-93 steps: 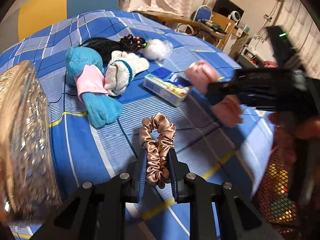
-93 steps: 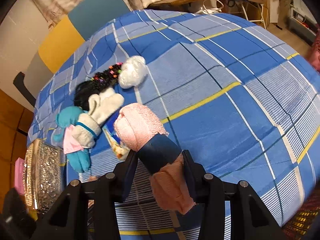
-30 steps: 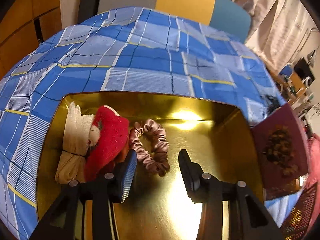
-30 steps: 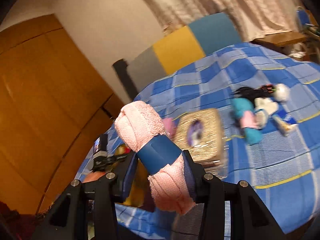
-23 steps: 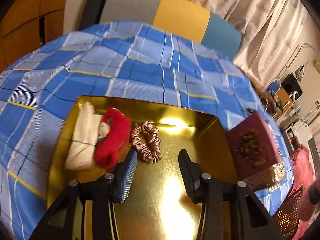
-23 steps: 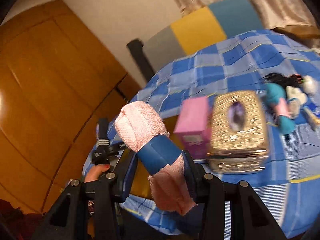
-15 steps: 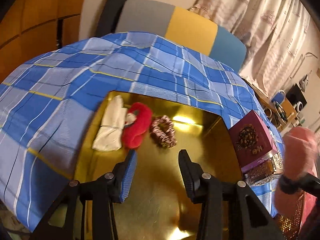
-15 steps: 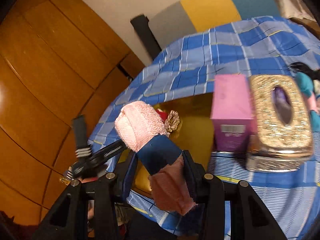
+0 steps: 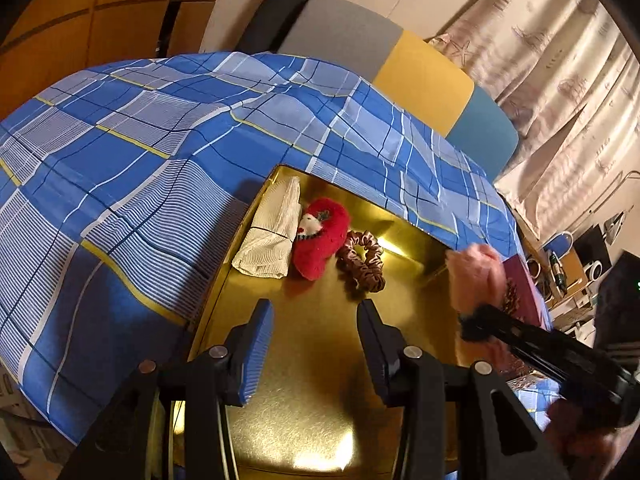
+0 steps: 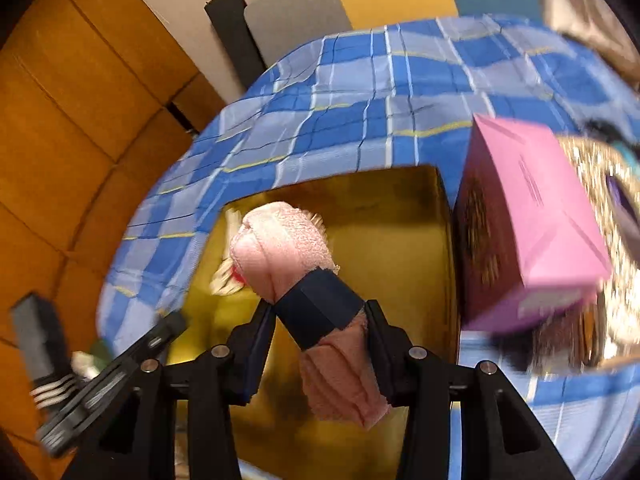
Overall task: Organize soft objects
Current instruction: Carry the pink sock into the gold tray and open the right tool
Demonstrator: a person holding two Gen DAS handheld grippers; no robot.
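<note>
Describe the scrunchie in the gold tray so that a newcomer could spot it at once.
On the blue checked bedspread sits an open gold tray. Three soft things lie in a row at its far end: a cream folded cloth, a red fuzzy toy, then the scrunchie. It alone is a shiny, ruffled brown ring.

Ahead of the left gripper spreads a blue plaid bedspread (image 9: 168,152), with a grey, yellow and teal headboard (image 9: 420,76) beyond. Wooden panelling (image 10: 60,120) stands to the left, pale patterned curtains (image 9: 560,60) to the right.

Both wrist views down onto gold tray (image 9: 320,380)
</note>
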